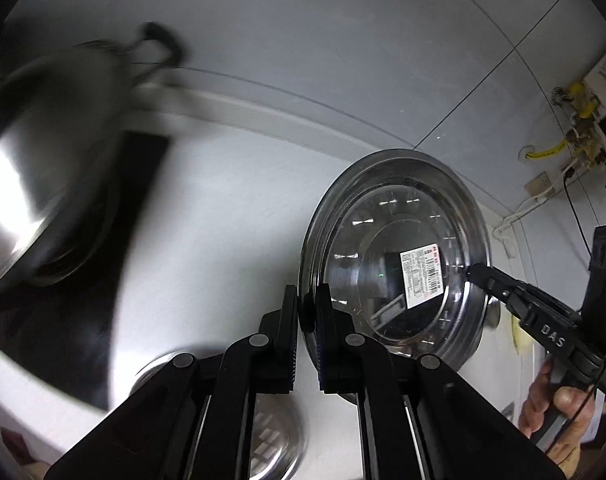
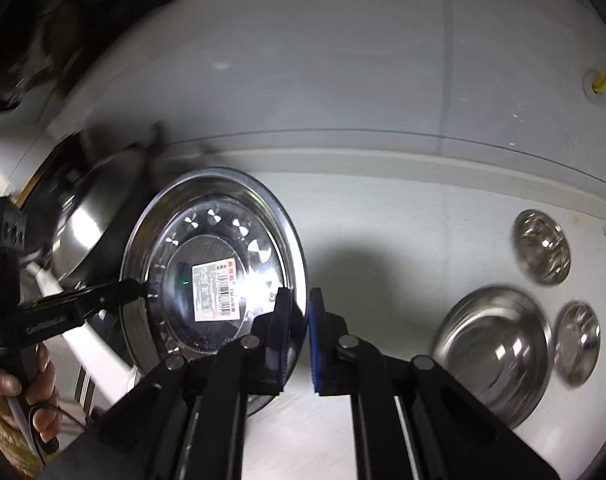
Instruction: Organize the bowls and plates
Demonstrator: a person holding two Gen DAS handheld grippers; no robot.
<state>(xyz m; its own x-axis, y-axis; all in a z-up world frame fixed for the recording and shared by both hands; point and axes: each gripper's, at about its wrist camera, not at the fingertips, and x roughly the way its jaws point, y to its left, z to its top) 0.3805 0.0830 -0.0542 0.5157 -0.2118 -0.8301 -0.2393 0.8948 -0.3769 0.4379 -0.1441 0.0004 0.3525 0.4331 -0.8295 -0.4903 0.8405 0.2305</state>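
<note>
Left wrist view: showed the left gripper with its fingers clamped together on the near rim of the steel plate, only the thin edge between the pads. Showed the plate tilted up on edge above the white counter, its face with the barcode sticker turned to the camera. Caught the right gripper reaching in from the right of the plate, tip pinched on the opposite rim, with the right hand wrapped round its handle below and right of the plate. Gave, well to the left of the plate, a blurred steel wok on a black stove. Gave also another steel bowl below the plate, half hidden under the gripper's arms, and wall fittings with a yellow hose up and to the right of the plate.

Right wrist view: showed the right gripper closed on the plate's right rim, blue pad on the outer side, the sticker again facing the lens. Had the left gripper biting the plate's left rim, with the left hand below and left. Put the wok just behind the plate's left edge. Revealed what the other view missed: three steel bowls on the counter well to the right of the plate, a large bowl, a small bowl above it and a second small bowl beside it. Left the stove top unclear.
</note>
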